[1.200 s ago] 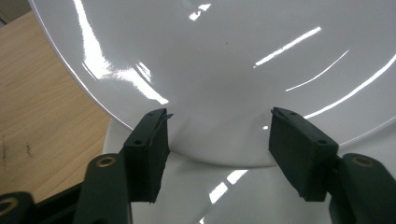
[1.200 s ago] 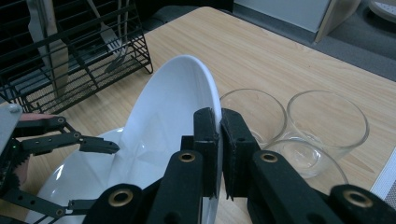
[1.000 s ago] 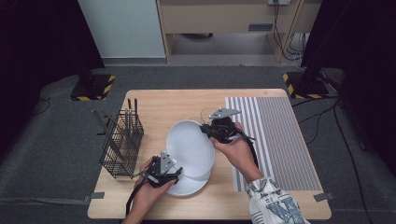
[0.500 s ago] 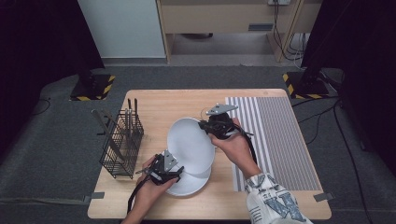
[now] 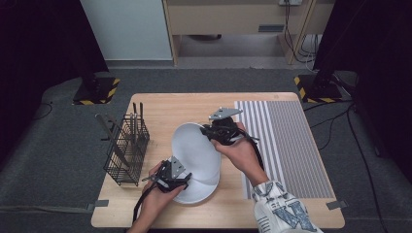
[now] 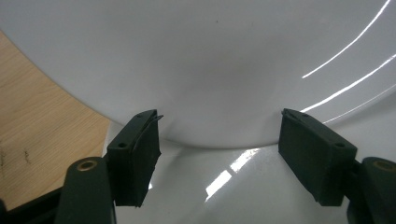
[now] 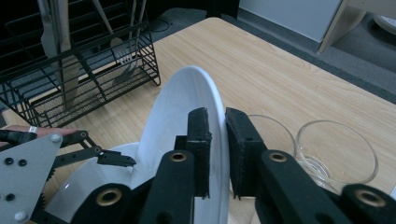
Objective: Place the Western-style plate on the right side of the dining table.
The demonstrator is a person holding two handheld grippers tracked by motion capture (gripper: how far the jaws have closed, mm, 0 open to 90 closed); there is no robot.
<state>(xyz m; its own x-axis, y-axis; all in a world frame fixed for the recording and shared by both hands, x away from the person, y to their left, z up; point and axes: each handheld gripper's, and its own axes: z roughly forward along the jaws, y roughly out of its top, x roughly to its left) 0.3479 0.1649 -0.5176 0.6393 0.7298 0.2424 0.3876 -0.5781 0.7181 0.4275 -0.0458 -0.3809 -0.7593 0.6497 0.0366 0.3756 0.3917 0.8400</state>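
Upper plate (image 5: pixel 194 150): tilted steeply on edge, its low rim resting in the lower plate (image 5: pixel 197 191) on the worktop (image 5: pixel 170 107).
Right claw (image 7: pixel 217 126): jaws straddle the upper plate's top rim, nearly closed and just easing apart; rim between the pads.
Left claw (image 6: pixel 219 135): jaws wide apart, gripping nothing, just beside the upper plate's low edge, above the lower plate.
Wire basket (image 5: pixel 127 150): left of the plates.
Glass bowls (image 7: pixel 336 151): behind the upper plate.
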